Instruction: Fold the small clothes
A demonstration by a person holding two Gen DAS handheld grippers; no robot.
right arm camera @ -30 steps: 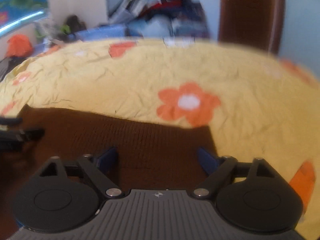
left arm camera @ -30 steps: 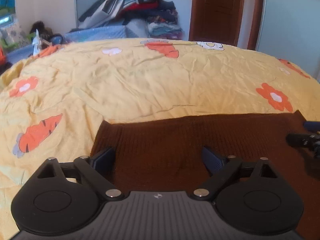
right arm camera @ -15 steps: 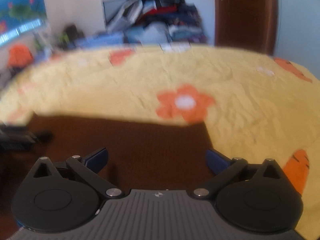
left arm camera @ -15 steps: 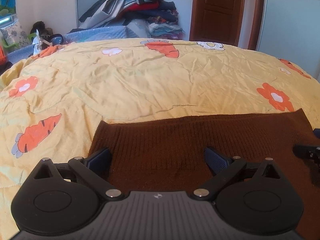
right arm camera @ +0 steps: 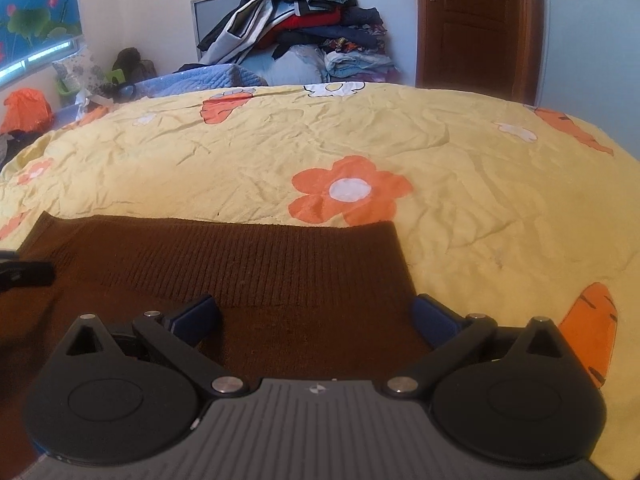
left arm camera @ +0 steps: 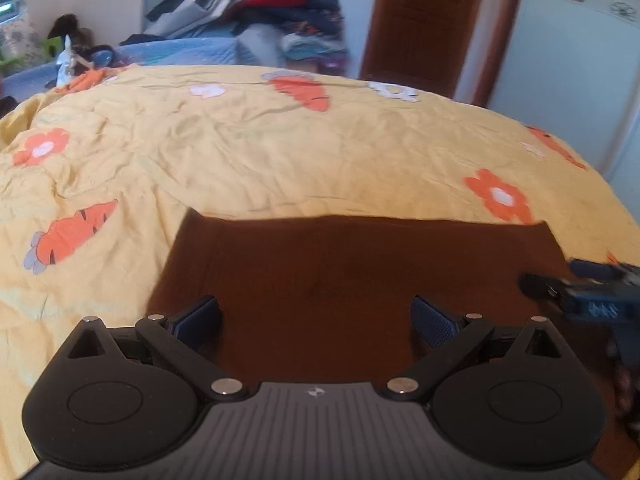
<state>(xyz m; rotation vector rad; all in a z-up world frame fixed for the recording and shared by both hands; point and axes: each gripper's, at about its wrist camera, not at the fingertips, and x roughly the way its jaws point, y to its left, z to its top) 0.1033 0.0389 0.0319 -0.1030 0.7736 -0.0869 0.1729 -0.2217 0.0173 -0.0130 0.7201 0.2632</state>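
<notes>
A dark brown ribbed knit garment (left arm camera: pixel 352 264) lies flat on the yellow bedspread (left arm camera: pixel 248 160), its far edge straight. My left gripper (left arm camera: pixel 316 316) hovers over its left half, jaws wide open with nothing between the blue pads. My right gripper (right arm camera: pixel 316 316) hovers over the garment's (right arm camera: pixel 248 264) right half near its right edge, also wide open and holding nothing. The right gripper's tip (left arm camera: pixel 580 288) shows at the right edge of the left wrist view. The left gripper's tip (right arm camera: pixel 24 274) shows at the left edge of the right wrist view.
The yellow bedspread (right arm camera: pixel 480 184), printed with orange flowers and carrots, stretches far beyond the garment. A heap of clothes (right arm camera: pixel 304 28) is piled past the bed's far side. A brown door (right arm camera: pixel 476 24) stands at the back right.
Both grippers' jaws have spread wider over the garment. The left wrist view has drawn back and up a little, so more of the garment's far edge shows.
</notes>
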